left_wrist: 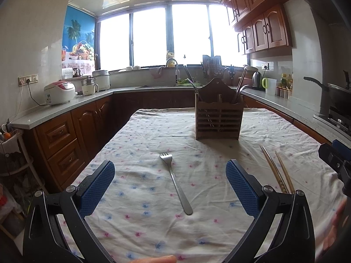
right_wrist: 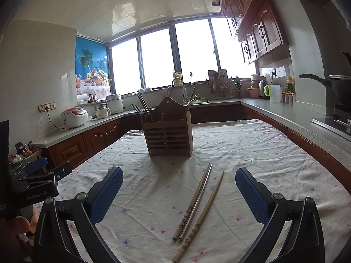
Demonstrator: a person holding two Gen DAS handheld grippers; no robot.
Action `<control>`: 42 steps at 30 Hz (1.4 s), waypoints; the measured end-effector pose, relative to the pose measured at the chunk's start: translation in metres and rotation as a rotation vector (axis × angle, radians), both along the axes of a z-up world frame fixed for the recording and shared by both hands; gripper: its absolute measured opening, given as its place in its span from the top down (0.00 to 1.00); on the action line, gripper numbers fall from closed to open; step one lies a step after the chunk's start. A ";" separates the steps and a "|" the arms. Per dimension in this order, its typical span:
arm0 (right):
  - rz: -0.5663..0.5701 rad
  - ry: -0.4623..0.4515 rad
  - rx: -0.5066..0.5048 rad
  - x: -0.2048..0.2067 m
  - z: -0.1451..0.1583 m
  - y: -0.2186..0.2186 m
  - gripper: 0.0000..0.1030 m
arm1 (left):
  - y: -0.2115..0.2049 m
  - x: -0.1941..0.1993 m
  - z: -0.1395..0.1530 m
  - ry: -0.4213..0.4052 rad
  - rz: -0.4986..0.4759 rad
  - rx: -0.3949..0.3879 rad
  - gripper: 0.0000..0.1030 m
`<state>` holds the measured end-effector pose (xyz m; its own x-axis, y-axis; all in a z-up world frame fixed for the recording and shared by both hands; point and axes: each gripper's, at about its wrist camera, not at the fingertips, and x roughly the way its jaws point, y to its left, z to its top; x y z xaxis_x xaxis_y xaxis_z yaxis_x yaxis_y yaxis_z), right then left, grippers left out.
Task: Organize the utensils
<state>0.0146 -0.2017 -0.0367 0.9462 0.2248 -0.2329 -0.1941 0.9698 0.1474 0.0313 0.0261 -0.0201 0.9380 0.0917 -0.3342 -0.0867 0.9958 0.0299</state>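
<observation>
At frame centre, wooden holder apparently part-filled; fork, chopsticks remain out; left gripper, right gripper wide, empty.

Blown-out backlit windows, dim foreground, fisheye-curved edges

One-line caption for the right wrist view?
Open right gripper above chopsticks on the floral tablecloth, wooden utensil holder behind.

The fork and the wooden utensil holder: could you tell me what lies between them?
Only bare floral tablecloth separates the fork from the wooden utensil holder, seen in the left wrist view.
</observation>
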 end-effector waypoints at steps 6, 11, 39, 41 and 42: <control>0.006 -0.005 -0.012 -0.002 -0.001 0.002 0.00 | 0.000 0.000 0.000 0.001 0.003 -0.001 0.00; 0.007 -0.001 -0.014 0.000 -0.001 0.003 0.00 | 0.000 0.000 0.000 0.000 0.003 0.001 0.00; 0.007 0.001 -0.004 0.000 0.000 0.002 0.00 | 0.002 0.001 0.000 0.009 -0.002 -0.021 0.00; 0.007 0.001 -0.002 0.000 0.000 0.002 0.00 | 0.001 0.001 0.000 0.010 -0.006 -0.020 0.00; 0.007 0.000 -0.002 0.000 0.000 0.002 0.00 | 0.000 0.001 0.000 0.011 -0.007 -0.018 0.00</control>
<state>0.0150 -0.2002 -0.0369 0.9444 0.2312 -0.2338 -0.2012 0.9687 0.1453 0.0323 0.0266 -0.0197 0.9350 0.0792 -0.3457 -0.0799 0.9967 0.0123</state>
